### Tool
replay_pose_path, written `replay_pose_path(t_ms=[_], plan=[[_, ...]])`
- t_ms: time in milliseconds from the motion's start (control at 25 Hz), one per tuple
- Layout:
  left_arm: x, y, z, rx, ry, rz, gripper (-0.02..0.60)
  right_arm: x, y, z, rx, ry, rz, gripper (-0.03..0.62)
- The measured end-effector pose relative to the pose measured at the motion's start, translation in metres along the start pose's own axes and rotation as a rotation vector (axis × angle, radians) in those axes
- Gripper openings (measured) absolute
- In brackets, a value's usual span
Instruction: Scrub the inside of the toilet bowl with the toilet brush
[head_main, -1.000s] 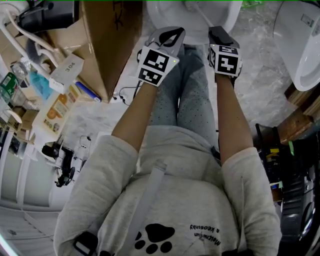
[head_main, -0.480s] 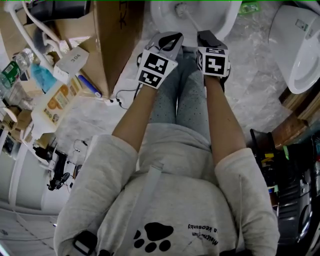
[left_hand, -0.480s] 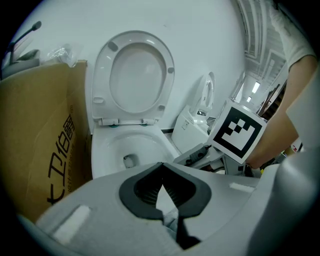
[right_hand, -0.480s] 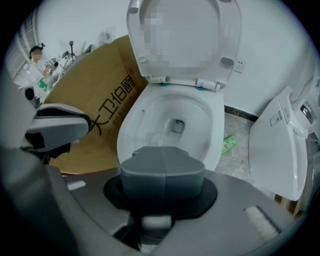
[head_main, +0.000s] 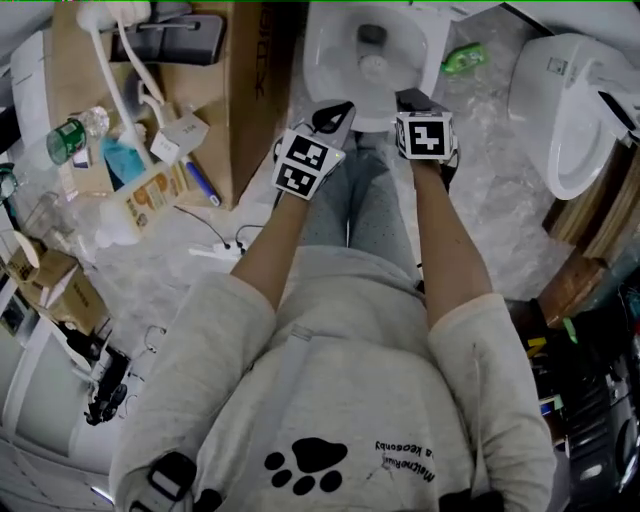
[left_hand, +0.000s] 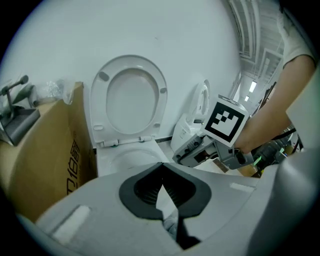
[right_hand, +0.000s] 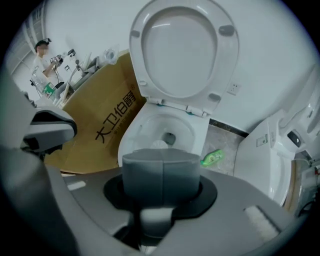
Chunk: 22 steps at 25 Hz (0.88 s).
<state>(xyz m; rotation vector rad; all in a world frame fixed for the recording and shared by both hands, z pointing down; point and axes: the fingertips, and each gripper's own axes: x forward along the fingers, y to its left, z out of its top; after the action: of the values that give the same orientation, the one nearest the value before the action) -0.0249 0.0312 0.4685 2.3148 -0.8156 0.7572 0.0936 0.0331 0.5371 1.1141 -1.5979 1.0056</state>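
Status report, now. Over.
Both shut: left gripper, right gripper; no brush seen in either. Toilet bowl ahead, seat up. Green bottle on floor beside it, not blocking.

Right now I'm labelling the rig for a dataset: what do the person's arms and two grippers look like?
The left gripper and the right gripper are light grey shells, dark around the jaws. Each carries a cube of black-and-white square markers. The sleeves are pale grey sweatshirt fabric, ending around the elbows, with the forearms bare.
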Motion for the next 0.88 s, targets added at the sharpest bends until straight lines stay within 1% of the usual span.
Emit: replay_pose_path(t_ms=[120,240,360,480,640,720,880], plan=[[-0.013,-0.005,0.029,0.006,-0.031,0.008,-0.003,-0.039,-0.013,-0.004,0.01,0.015,-0.041,0.152],[-0.029,-0.016,0.057,0.003,-0.052,0.005,-0.003,-0.08,-0.018,0.004,-0.005,-0.047,-0.061,0.152],[-0.044,-0.031,0.088,0.008,-0.081,0.009,-0.003,-0.125,-0.014,0.019,-0.035,-0.143,-0.047,0.152],[-0.058,-0.042,0.122,-0.003,-0.126,0.017,-0.003,-0.171,-0.018,0.034,-0.043,-0.235,-0.068,0.152],[-0.08,-0.055,0.17,0.032,-0.197,0.031,-0.003,-0.23,-0.018,0.061,-0.069,-0.366,-0.092,0.152],[-0.091,-0.06,0.193,0.038,-0.234,0.039,-0.003,-0.259,-0.017,0.072,-0.07,-0.434,-0.099,0.152],[-0.116,-0.073,0.239,0.058,-0.312,0.072,-0.003,-0.311,-0.023,0.092,-0.076,-0.573,-0.127,0.152]])
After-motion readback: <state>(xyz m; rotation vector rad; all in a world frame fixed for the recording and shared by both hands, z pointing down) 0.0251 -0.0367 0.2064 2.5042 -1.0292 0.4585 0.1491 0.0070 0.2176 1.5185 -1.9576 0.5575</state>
